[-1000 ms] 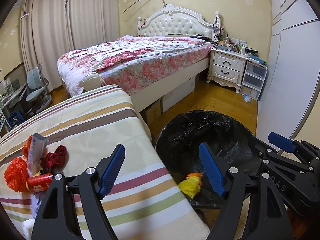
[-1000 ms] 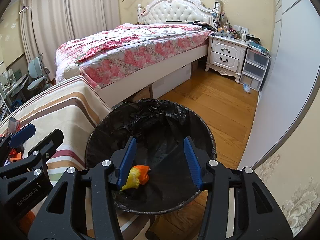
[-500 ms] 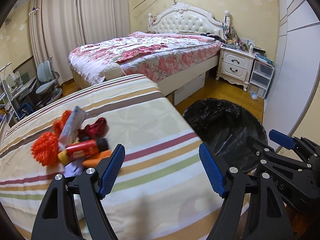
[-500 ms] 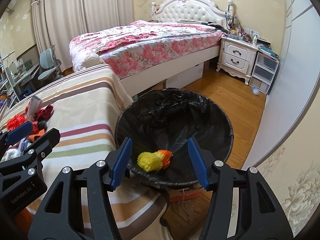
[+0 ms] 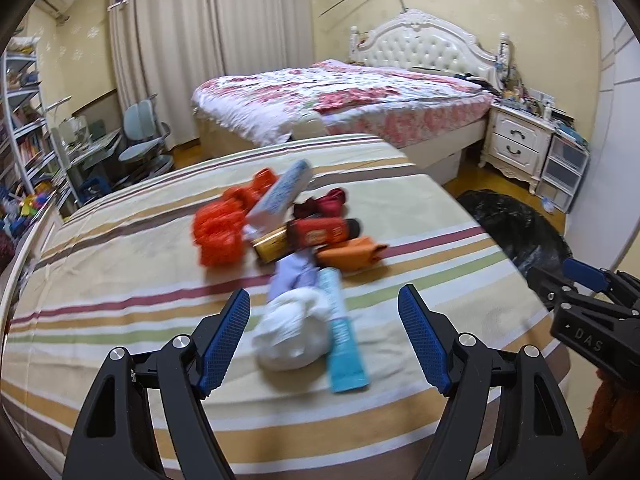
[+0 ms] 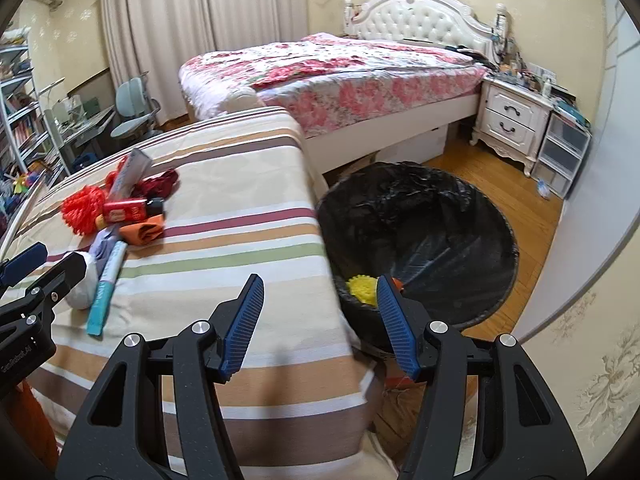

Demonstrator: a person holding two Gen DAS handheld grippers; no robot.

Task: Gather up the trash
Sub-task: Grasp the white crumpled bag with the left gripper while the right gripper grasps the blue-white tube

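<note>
My left hand-held gripper (image 5: pixel 324 334) is spread wide and empty above a white wad (image 5: pixel 294 334) and teal tube (image 5: pixel 342 340) in the trash pile on the striped bed (image 5: pixel 120 264). My right hand-held gripper (image 6: pixel 318 322), also wide and empty, hovers at the bed's edge beside the black-lined trash bin (image 6: pixel 432 216), which holds a yellow pompom (image 6: pixel 362 288).

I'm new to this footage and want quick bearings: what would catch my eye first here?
A bright heap of trash sits on the striped bedspread: an orange pom-pom, a red bottle, a white wad and a teal tube. The open left tool hangs just before the wad. To the right, on the wood floor, a black-lined bin holds a yellow ball, behind the open right tool.
</note>
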